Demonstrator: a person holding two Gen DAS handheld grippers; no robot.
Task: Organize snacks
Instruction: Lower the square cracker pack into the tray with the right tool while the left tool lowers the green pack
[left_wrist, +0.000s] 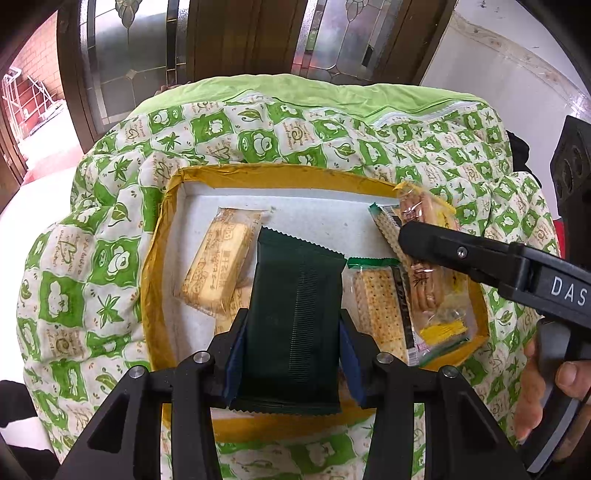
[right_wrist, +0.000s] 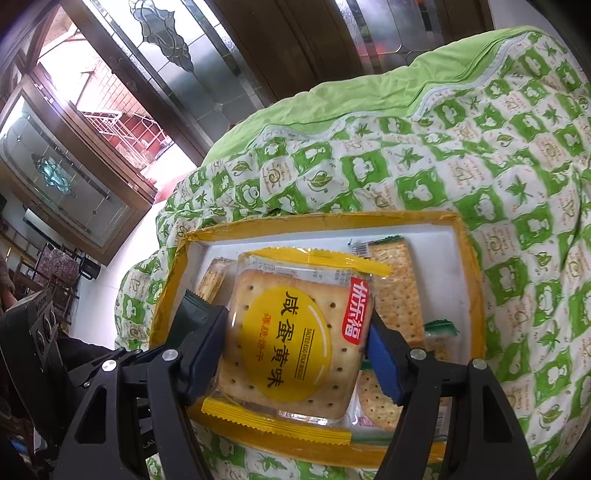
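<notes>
My left gripper (left_wrist: 291, 339) is shut on a dark green snack packet (left_wrist: 293, 317) and holds it over the yellow-rimmed box (left_wrist: 258, 172). My right gripper (right_wrist: 295, 343) is shut on a yellow salted egg yolk biscuit pack (right_wrist: 295, 343) above the box's right side; that pack also shows in the left wrist view (left_wrist: 428, 284) under the right gripper's black finger (left_wrist: 436, 240). In the box lie a pale biscuit pack (left_wrist: 216, 269) at the left and green-edged cracker packs (left_wrist: 380, 299) at the right. The dark packet's tip shows in the right wrist view (right_wrist: 194, 306).
The box (right_wrist: 321, 221) sits on a green and white patterned quilt (left_wrist: 92, 258) that covers the whole surface. Wooden doors with leaded glass (left_wrist: 147, 55) stand behind. A hand (left_wrist: 546, 387) holds the right gripper's handle at the right edge.
</notes>
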